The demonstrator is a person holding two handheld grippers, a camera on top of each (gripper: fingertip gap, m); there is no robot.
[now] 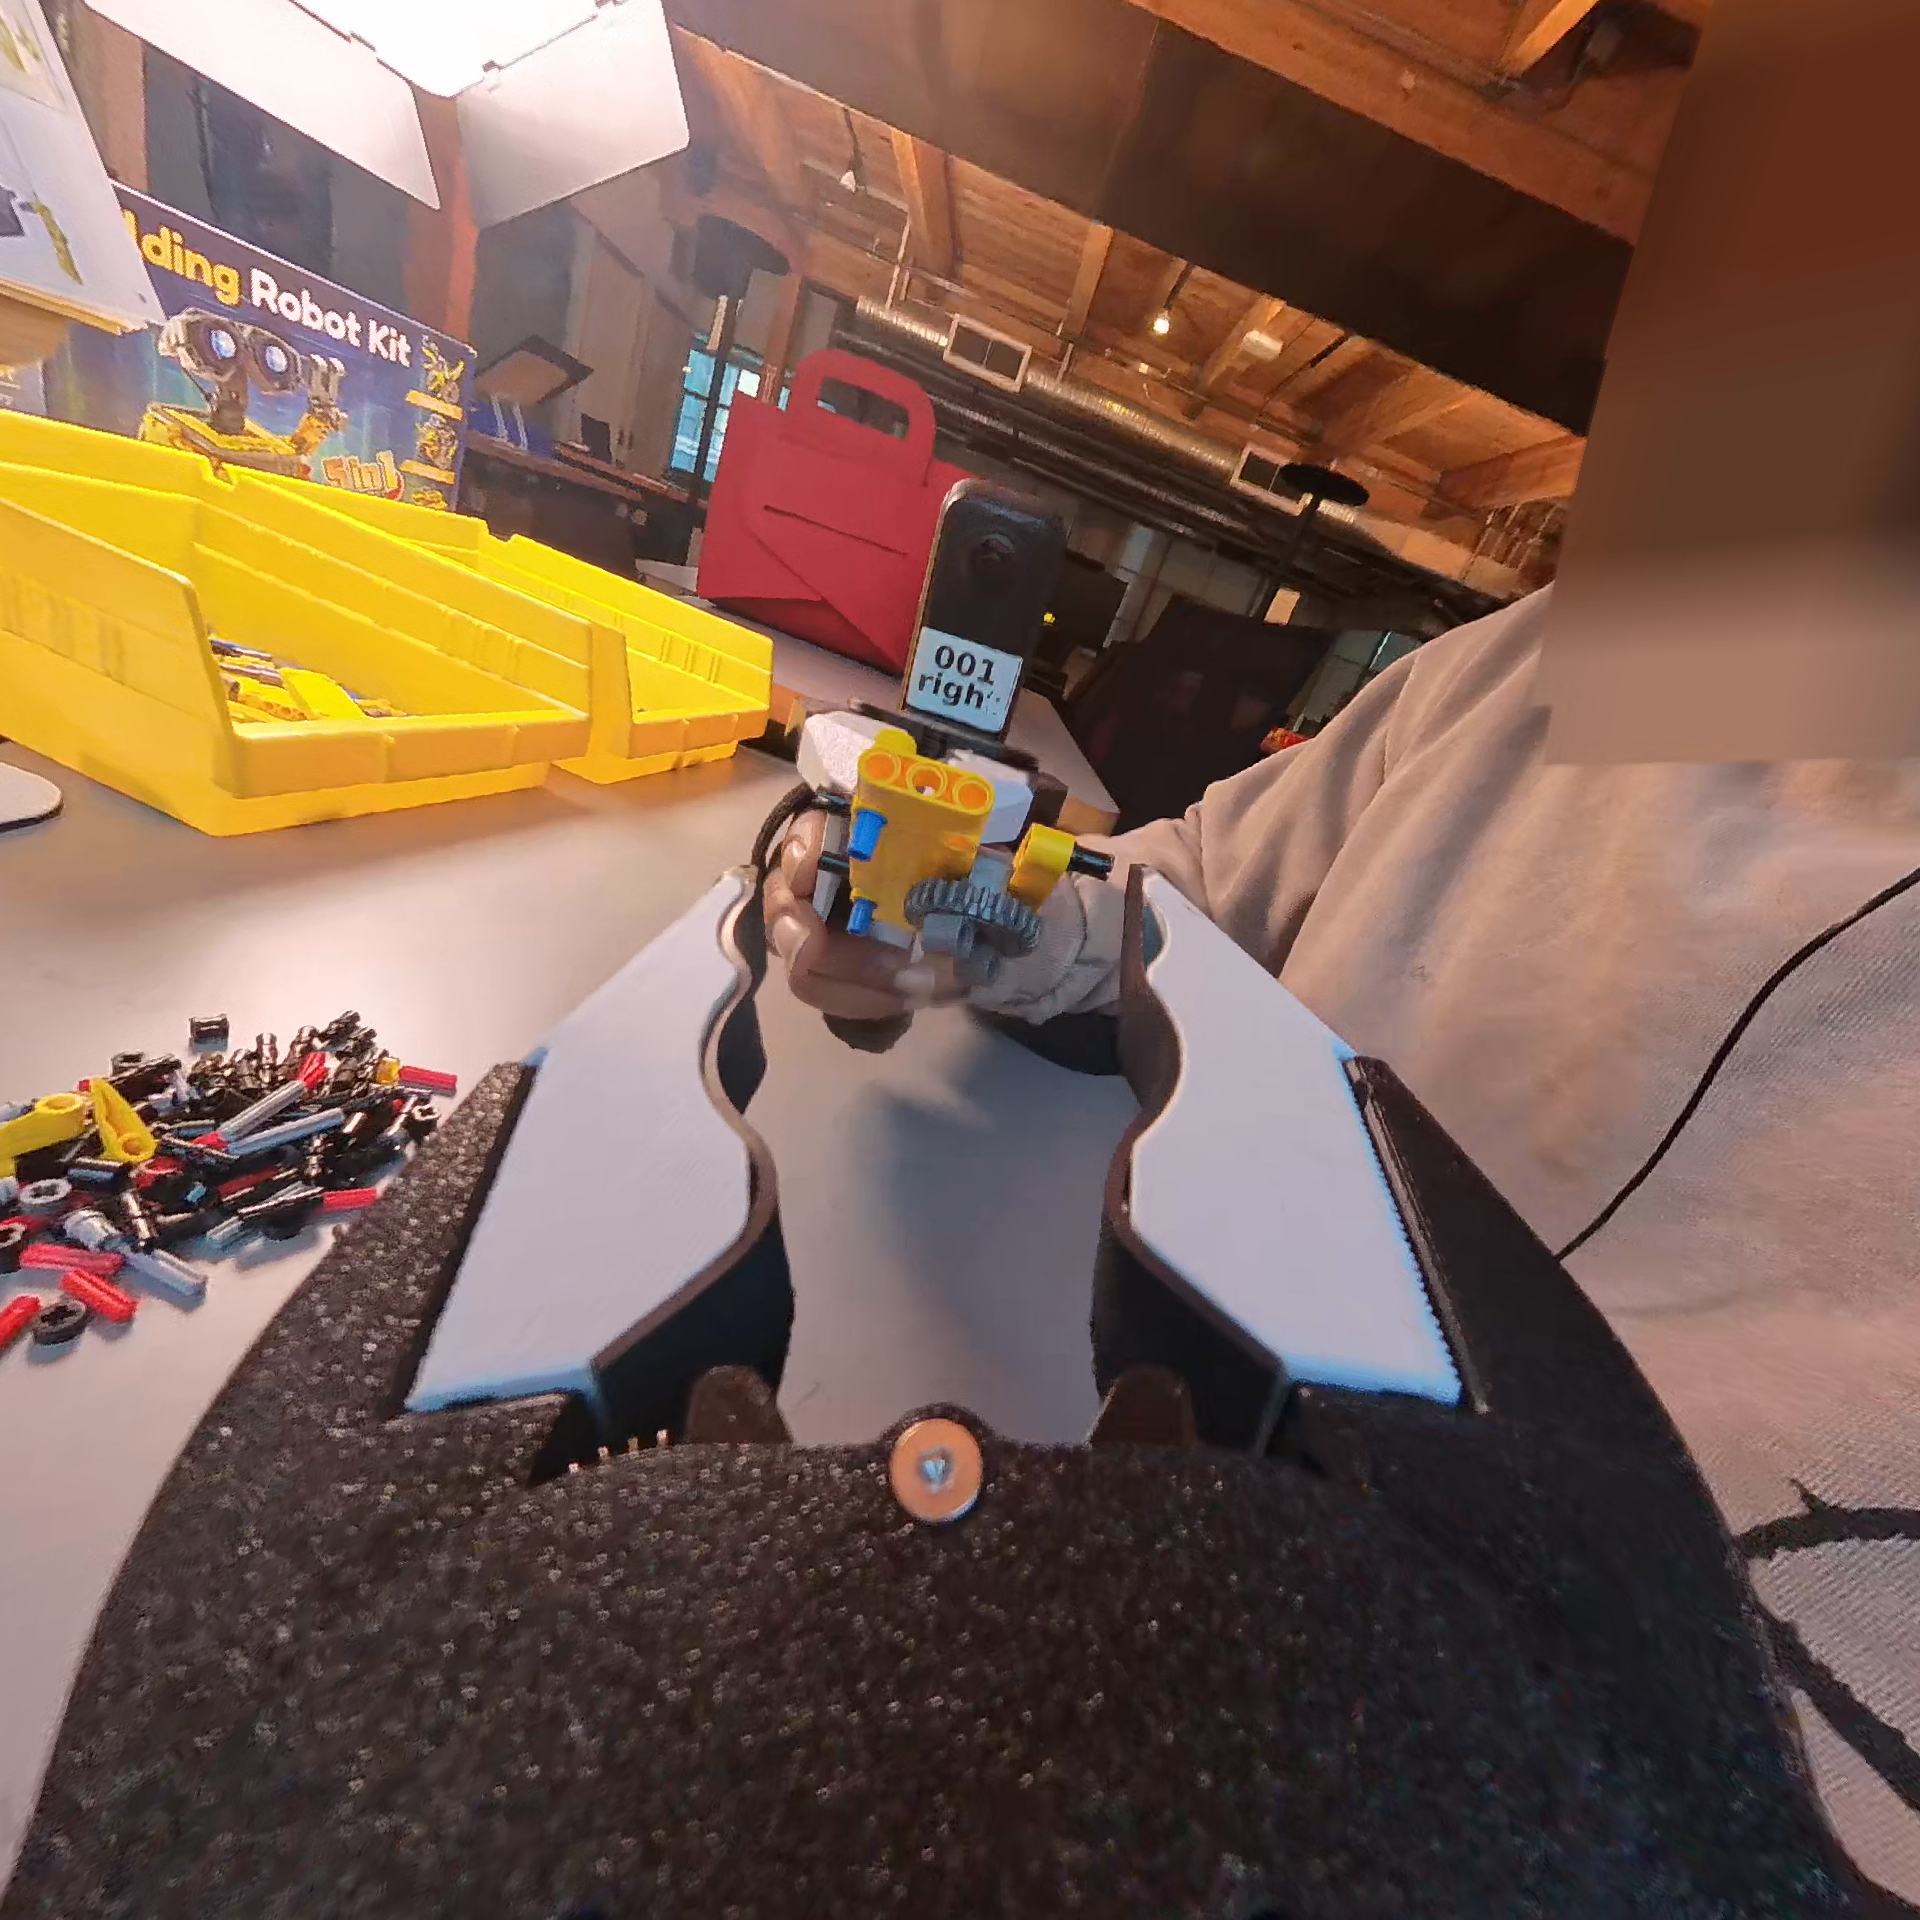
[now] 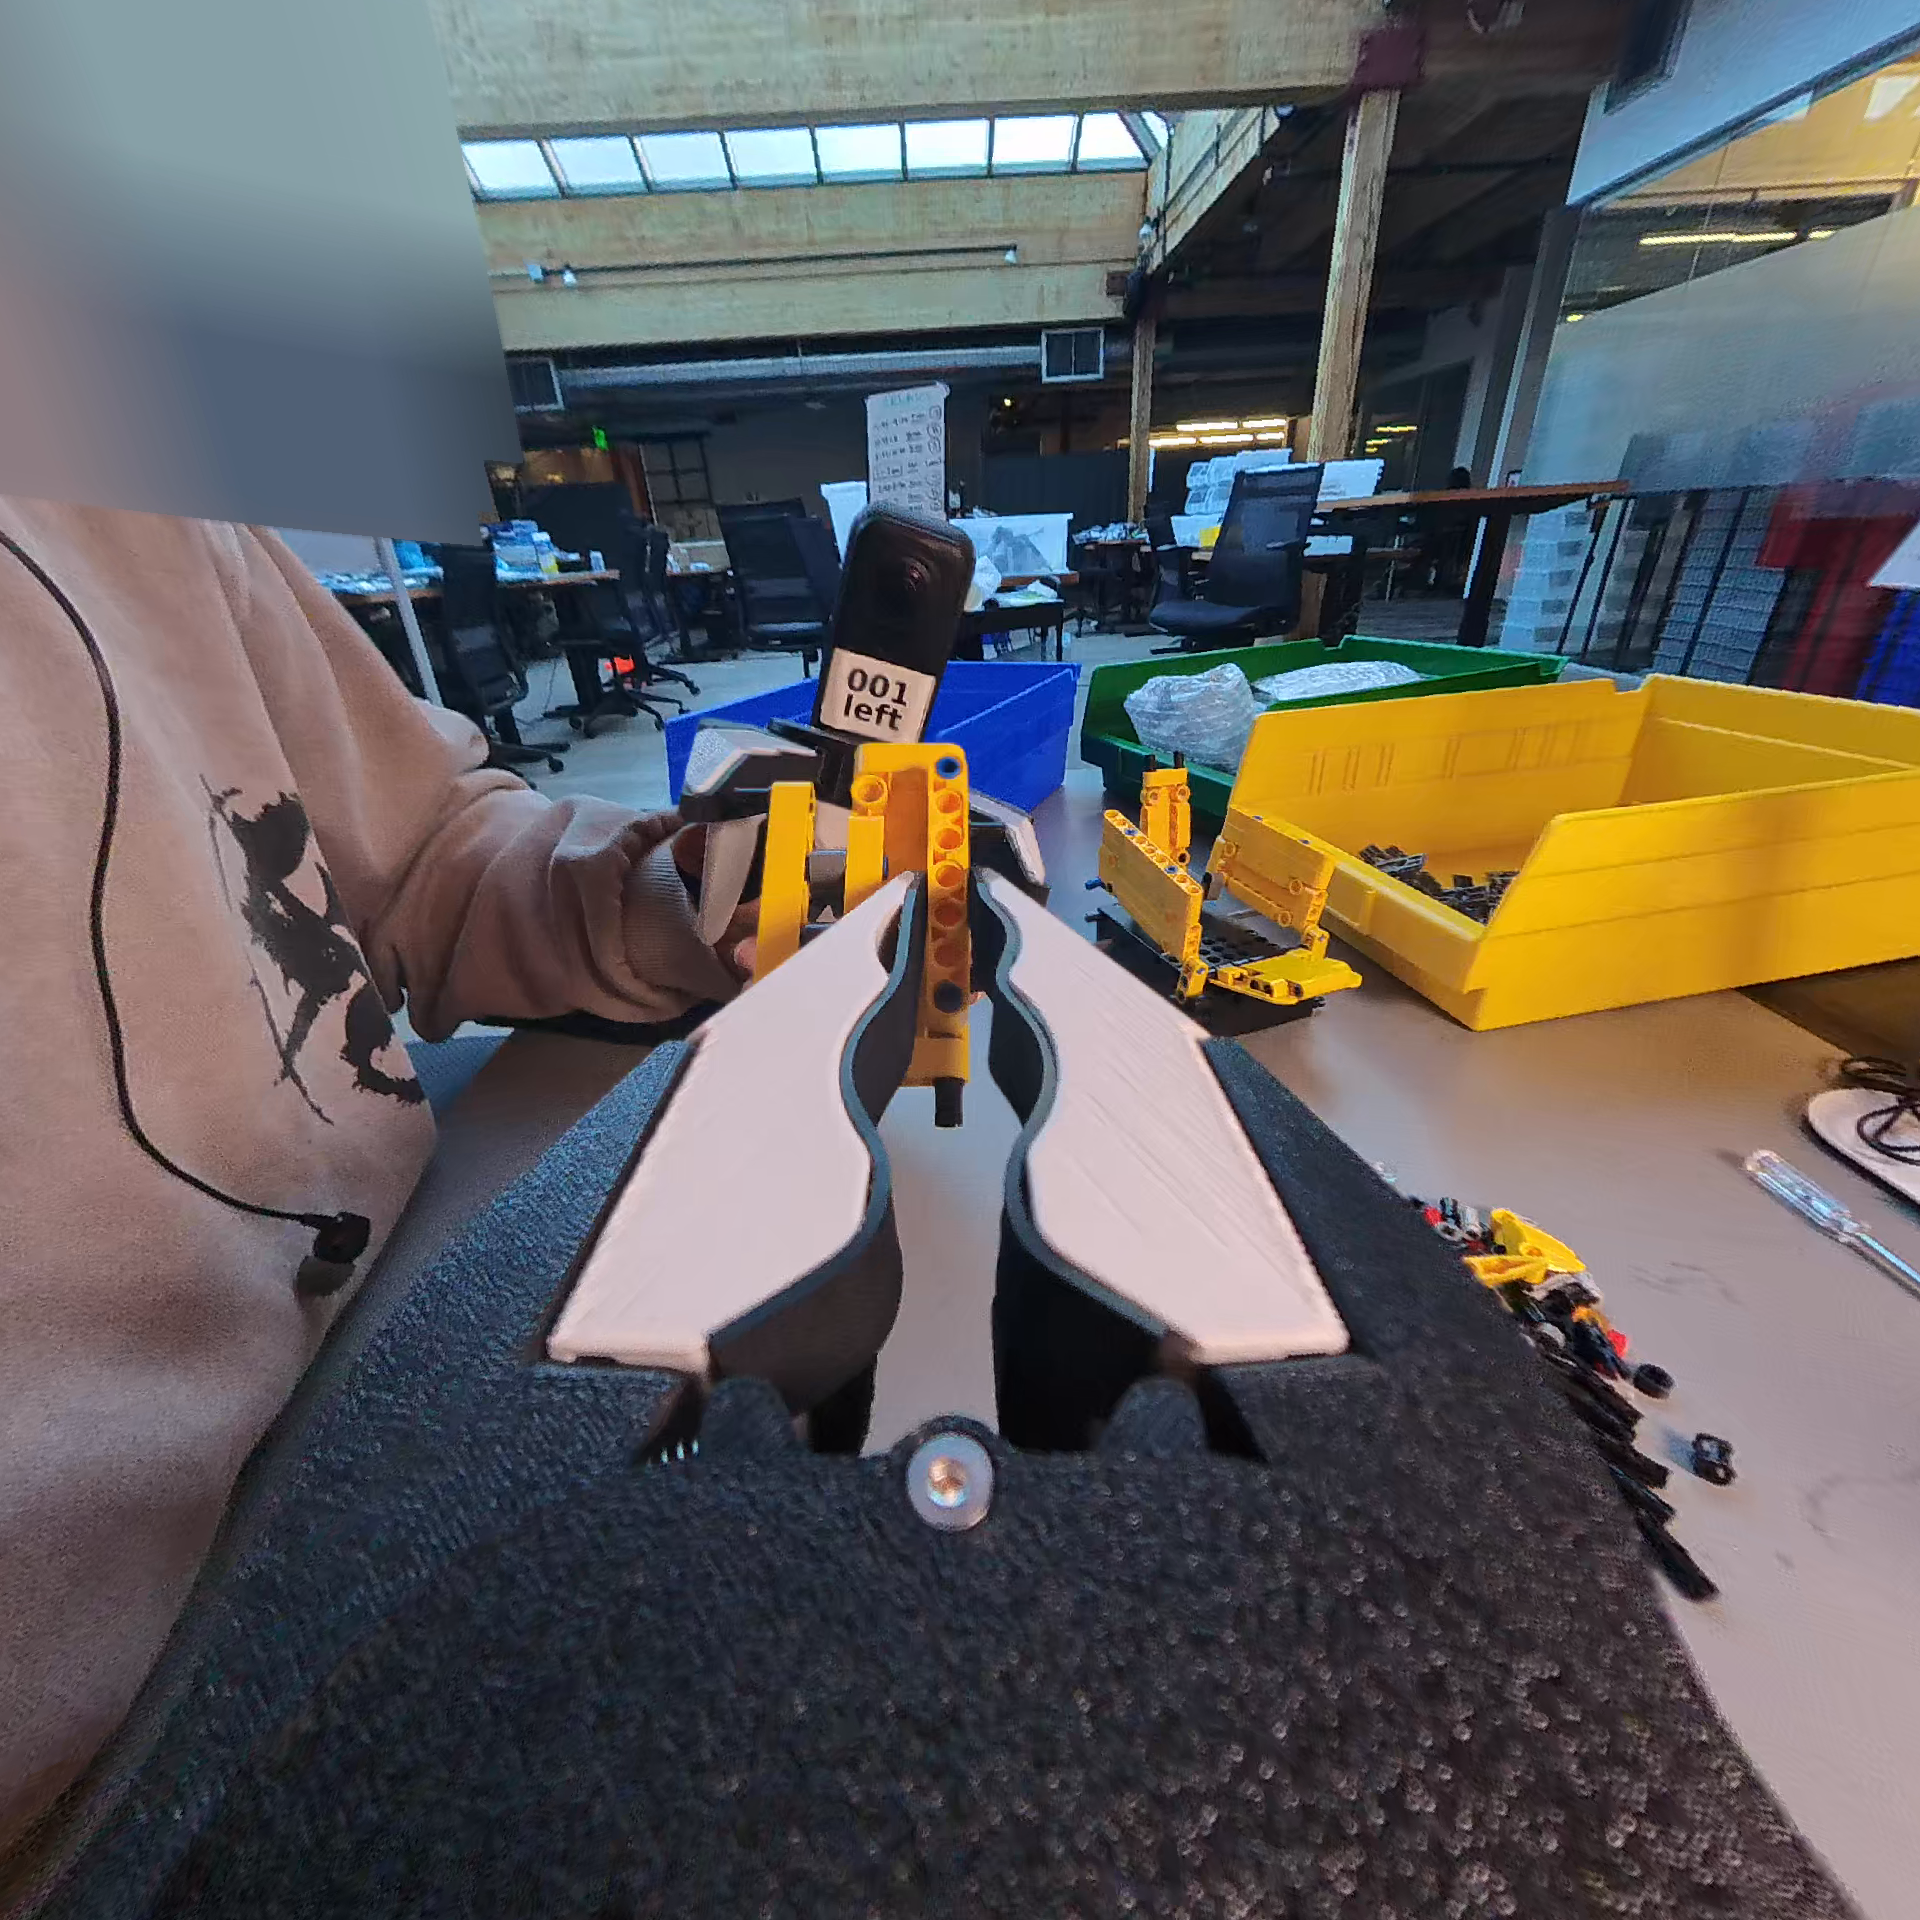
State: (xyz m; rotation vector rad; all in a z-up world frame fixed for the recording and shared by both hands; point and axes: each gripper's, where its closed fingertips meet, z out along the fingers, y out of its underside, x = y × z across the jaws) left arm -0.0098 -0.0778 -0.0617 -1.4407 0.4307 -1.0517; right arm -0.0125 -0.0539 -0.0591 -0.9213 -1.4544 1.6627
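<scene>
**Presently: right claw clamped, left claw wide and empty**

Right gripper [image 2: 945, 891]: jaws narrow, closed on the yellow gear assembly [image 2: 940, 831], which stands upright at frame centre, clear of the grey table [image 2: 1558, 1091]. The contact is near the fingertips only, so in my judgement the hold is shallow. A black pin hangs free below the fingers.

Left gripper [image 1: 940, 896]: jaws wide apart with nothing between them. It faces the assembly's grey gears [image 1: 971, 912] at mid-frame. Whether its tips touch the assembly cannot be told.

Surroundings: loose pins and connectors [image 1: 187, 1153] lie at left centre. A half-built yellow model [image 2: 1216, 914] stands right of centre, beside a yellow bin [image 2: 1507, 966].
</scene>
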